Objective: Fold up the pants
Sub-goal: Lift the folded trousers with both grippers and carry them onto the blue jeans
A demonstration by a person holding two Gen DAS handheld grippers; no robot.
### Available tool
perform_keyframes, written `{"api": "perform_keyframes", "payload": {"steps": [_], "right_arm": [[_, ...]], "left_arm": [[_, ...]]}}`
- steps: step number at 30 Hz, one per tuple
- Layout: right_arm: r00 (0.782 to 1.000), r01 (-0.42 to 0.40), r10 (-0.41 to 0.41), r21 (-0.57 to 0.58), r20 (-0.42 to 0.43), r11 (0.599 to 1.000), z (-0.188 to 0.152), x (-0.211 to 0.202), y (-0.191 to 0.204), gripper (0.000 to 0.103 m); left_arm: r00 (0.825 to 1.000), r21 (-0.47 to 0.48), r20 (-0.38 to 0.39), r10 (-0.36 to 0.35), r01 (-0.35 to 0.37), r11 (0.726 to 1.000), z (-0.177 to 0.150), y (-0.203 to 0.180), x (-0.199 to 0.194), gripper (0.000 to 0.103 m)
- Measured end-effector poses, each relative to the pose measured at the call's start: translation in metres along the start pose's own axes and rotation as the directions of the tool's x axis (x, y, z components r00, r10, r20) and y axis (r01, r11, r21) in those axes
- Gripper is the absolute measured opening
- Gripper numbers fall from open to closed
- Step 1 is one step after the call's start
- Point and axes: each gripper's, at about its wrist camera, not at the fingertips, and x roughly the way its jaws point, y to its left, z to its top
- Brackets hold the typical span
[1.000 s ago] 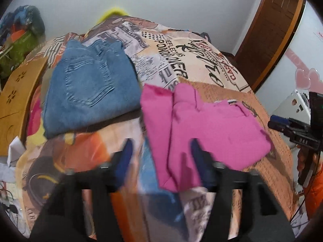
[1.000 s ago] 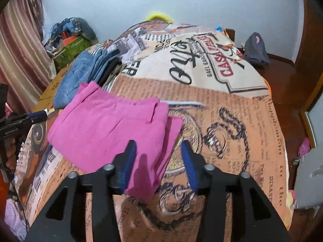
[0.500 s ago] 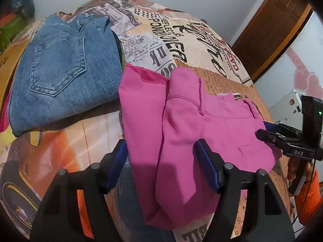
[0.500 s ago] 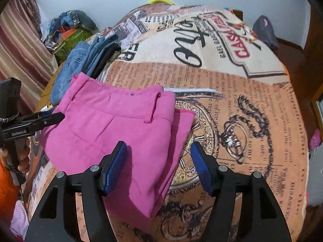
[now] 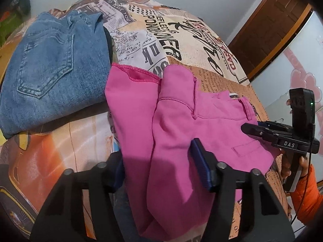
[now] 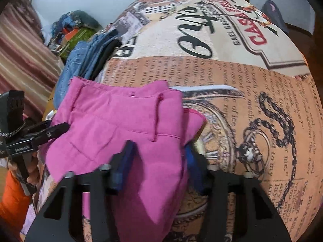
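The folded pink pants lie on the printed bedspread; they also show in the right wrist view. My left gripper is open, with one finger on each side of the pants' near folded edge. My right gripper is open and straddles the pants' other end, the cloth lying between its blue pads. Each gripper shows in the other's view: the right one at the pants' far edge, the left one at the left edge.
A folded pair of blue jeans lies on the bed to the left of the pink pants, also seen in the right wrist view. A brown door stands at the right. A pile of clothes sits by the wall.
Both grippers have moved forward and down onto the pink pants, so that the cloth now lies between their open fingers. The pants themselves have not shifted.
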Motion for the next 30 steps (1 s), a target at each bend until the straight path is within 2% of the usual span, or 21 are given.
{"api": "perform_keyframes", "payload": {"steps": [6, 8, 10, 12, 19, 23, 30], "right_arm": [[0.998, 0.064, -0.061, -0.078, 0.035, 0.995, 0.001, -0.008, 0.014, 0.019], [0.997, 0.063, -0.059, -0.087, 0.051, 0.994, 0.002, -0.013, 0.018, 0.017], [0.996, 0.066, -0.059, -0.104, 0.068, 0.992, 0.005, -0.017, 0.025, 0.016], [0.994, 0.068, -0.056, -0.128, 0.091, 0.989, 0.006, -0.026, 0.037, 0.015], [0.987, 0.078, -0.050, -0.178, 0.155, 0.981, 0.010, -0.049, 0.067, 0.013], [0.982, 0.074, -0.036, -0.205, 0.186, 0.976, 0.016, -0.061, 0.087, 0.013], [0.968, 0.065, 0.005, -0.271, 0.249, 0.960, 0.043, -0.071, 0.133, 0.013]], "left_arm": [[0.998, 0.039, 0.026, 0.054, -0.055, 0.998, -0.002, -0.008, -0.011, 0.035], [0.998, 0.032, 0.035, 0.057, -0.058, 0.998, -0.001, -0.008, -0.016, 0.030], [0.998, 0.025, 0.048, 0.036, -0.037, 0.999, -0.002, -0.007, -0.023, 0.019], [0.997, 0.036, 0.068, 0.027, -0.030, 0.999, -0.002, -0.011, -0.035, 0.019], [0.986, 0.110, 0.143, 0.086, -0.102, 0.989, -0.012, -0.026, -0.074, 0.017], [0.976, 0.083, 0.199, 0.085, -0.103, 0.991, -0.009, -0.018, -0.103, 0.017], [0.948, 0.033, 0.293, 0.120, -0.136, 0.990, 0.011, 0.013, -0.156, 0.017]]}}
